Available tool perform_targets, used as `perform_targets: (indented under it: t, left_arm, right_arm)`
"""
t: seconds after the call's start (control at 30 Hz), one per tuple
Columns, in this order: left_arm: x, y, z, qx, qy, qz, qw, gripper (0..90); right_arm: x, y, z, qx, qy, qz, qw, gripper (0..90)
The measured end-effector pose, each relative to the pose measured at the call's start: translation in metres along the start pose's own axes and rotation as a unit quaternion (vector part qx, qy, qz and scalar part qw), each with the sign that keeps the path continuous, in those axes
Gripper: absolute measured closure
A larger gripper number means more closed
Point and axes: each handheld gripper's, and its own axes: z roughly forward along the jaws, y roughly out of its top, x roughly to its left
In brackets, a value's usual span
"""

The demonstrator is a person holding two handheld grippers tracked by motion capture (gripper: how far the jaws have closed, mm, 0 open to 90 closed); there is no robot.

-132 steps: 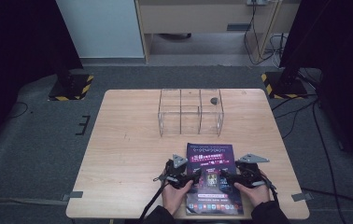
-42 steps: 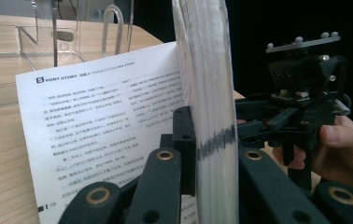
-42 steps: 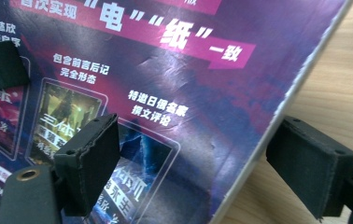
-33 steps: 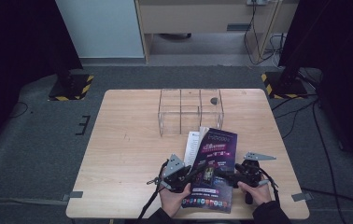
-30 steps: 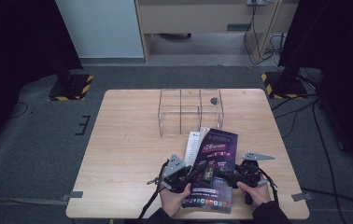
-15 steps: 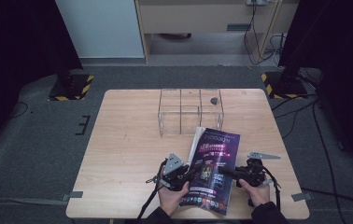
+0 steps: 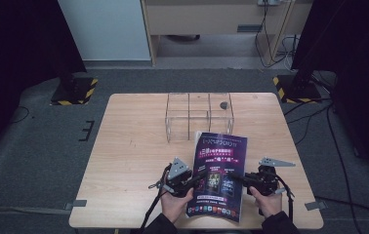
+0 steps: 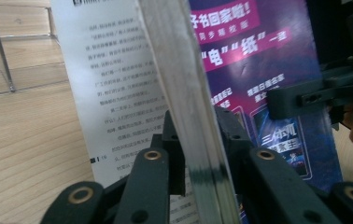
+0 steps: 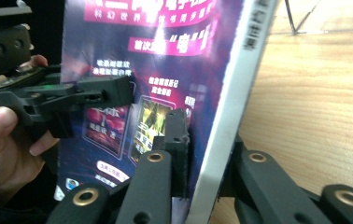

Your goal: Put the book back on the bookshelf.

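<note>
Left gripper (image 7: 198, 173) and right gripper (image 7: 237, 179) both clench the purple magazine (image 7: 219, 170), lifted at the counter's (image 7: 133, 146) 6 o'clock edge

The high view looks forward and down from above my side of the counter (image 7: 133, 146), far enough back to take in the whole top and the floor around it. My left claw (image 8: 198, 154) carries a camera that looks along its jaws, pressed very near the magazine (image 8: 258, 70). My right claw (image 9: 202, 158) carries another, equally near, facing the opposite way. Both claw views share the magazine's purple cover, and each catches the other claw farther off.
</note>
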Motion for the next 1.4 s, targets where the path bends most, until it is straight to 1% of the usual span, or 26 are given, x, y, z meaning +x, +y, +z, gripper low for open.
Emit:
perform_targets:
  t: [0.03,0.07,0.13,0.27,0.37,0.4,0.47,0.5,0.57,0.63,0.67,0.73,0.8,0.83,0.9,0.97,1.0,1.03,1.07,1.13,1.17,1.2,1.23,1.27,1.33,1.4]
  left_arm:
    - [0.001,0.000,0.000,0.001,0.001,0.001,1.0000,74.0]
    - [0.002,0.000,-0.001,0.003,0.001,0.001,1.0000,71.1]
    - [0.004,0.001,-0.002,0.005,0.000,0.001,1.0000,70.5]
    - [0.007,0.000,-0.006,0.006,0.002,0.003,1.0000,66.9]
    - [0.011,-0.002,-0.009,0.002,0.006,-0.001,1.0000,62.0]
    - [0.013,-0.003,-0.011,0.002,0.006,-0.003,1.0000,58.4]
    - [0.016,-0.004,-0.013,0.000,0.003,-0.009,1.0000,57.7]
    - [0.018,-0.005,-0.015,0.001,0.005,-0.010,0.9999,54.0]
    - [0.021,-0.006,-0.018,-0.001,0.009,-0.007,0.9999,52.3]
    - [0.023,-0.006,-0.023,-0.005,0.028,-0.001,0.9996,47.8]
    - [0.026,-0.007,-0.026,-0.006,0.038,0.001,0.9992,47.0]
    - [0.032,-0.007,-0.033,-0.015,0.047,-0.006,0.9988,45.1]
    - [0.039,-0.008,-0.041,-0.021,0.060,-0.013,0.9979,44.0]
    - [0.043,-0.008,-0.047,-0.022,0.069,-0.015,0.9973,41.0]
    - [0.050,-0.010,-0.055,-0.025,0.086,-0.016,0.9958,40.3]
    - [0.058,-0.013,-0.064,-0.024,0.102,-0.024,0.9942,38.6]
    - [0.063,-0.014,-0.068,-0.023,0.111,-0.029,0.9932,38.3]
    - [0.068,-0.017,-0.073,-0.020,0.123,-0.035,0.9916,37.5]
    - [0.071,-0.018,-0.075,-0.017,0.128,-0.039,0.9909,36.5]
    - [0.079,-0.021,-0.081,-0.011,0.147,-0.044,0.9882,34.8]
    - [0.082,-0.023,-0.083,-0.005,0.160,-0.043,0.9862,32.7]
    - [0.085,-0.025,-0.085,0.000,0.172,-0.041,0.9842,32.7]
    - [0.090,-0.027,-0.086,0.003,0.180,-0.046,0.9826,31.9]
    - [0.093,-0.029,-0.087,0.007,0.184,-0.052,0.9815,30.4]
    - [0.098,-0.031,-0.087,0.015,0.196,-0.055,0.9790,29.5]
    - [0.102,-0.034,-0.085,0.028,0.207,-0.051,0.9765,27.6]
  right_arm:
    - [0.000,0.000,0.000,0.000,0.000,0.000,1.0000,81.4]
    - [0.002,0.001,-0.001,-0.002,0.002,0.001,1.0000,82.4]
    - [0.002,0.002,-0.001,-0.004,0.003,0.000,1.0000,82.6]
    - [0.007,0.005,0.000,-0.007,0.004,-0.009,0.9999,82.8]
    - [0.010,0.008,0.001,-0.009,0.005,-0.015,0.9998,82.8]
    - [0.014,0.010,0.001,-0.009,0.009,-0.019,0.9997,82.9]
    - [0.015,0.010,0.001,-0.009,0.010,-0.021,0.9997,82.9]
    - [0.019,0.012,0.001,-0.009,0.013,-0.027,0.9995,82.9]
    - [0.021,0.013,0.001,-0.010,0.014,-0.030,0.9994,82.9]
    - [0.025,0.015,0.001,-0.012,0.017,-0.035,0.9992,82.9]
    - [0.027,0.017,0.000,-0.014,0.017,-0.038,0.9990,82.9]
    - [0.032,0.023,-0.002,-0.022,0.018,-0.046,0.9986,82.9]
    - [0.033,0.025,-0.003,-0.026,0.017,-0.046,0.9984,82.9]
    - [0.033,0.030,-0.005,-0.035,0.009,-0.049,0.9981,82.9]
    - [0.033,0.031,-0.006,-0.038,0.008,-0.047,0.9981,82.9]
    - [0.031,0.035,-0.009,-0.046,0.008,-0.044,0.9980,82.9]
    - [0.031,0.037,-0.010,-0.050,0.006,-0.045,0.9977,82.9]
    - [0.031,0.038,-0.012,-0.053,0.005,-0.045,0.9976,82.9]
    - [0.032,0.040,-0.013,-0.057,0.004,-0.046,0.9973,82.9]
    - [0.033,0.044,-0.015,-0.062,0.002,-0.049,0.9969,82.9]
    - [0.035,0.047,-0.016,-0.067,-0.003,-0.052,0.9964,82.9]
    - [0.035,0.047,-0.016,-0.067,-0.003,-0.052,0.9964,82.9]
    - [0.037,0.049,-0.016,-0.070,-0.005,-0.053,0.9962,82.9]
    - [0.038,0.052,-0.017,-0.072,-0.007,-0.053,0.9959,82.9]
    - [0.040,0.056,-0.017,-0.077,-0.010,-0.058,0.9953,82.9]
    - [0.043,0.060,-0.018,-0.083,-0.015,-0.064,0.9943,82.9]
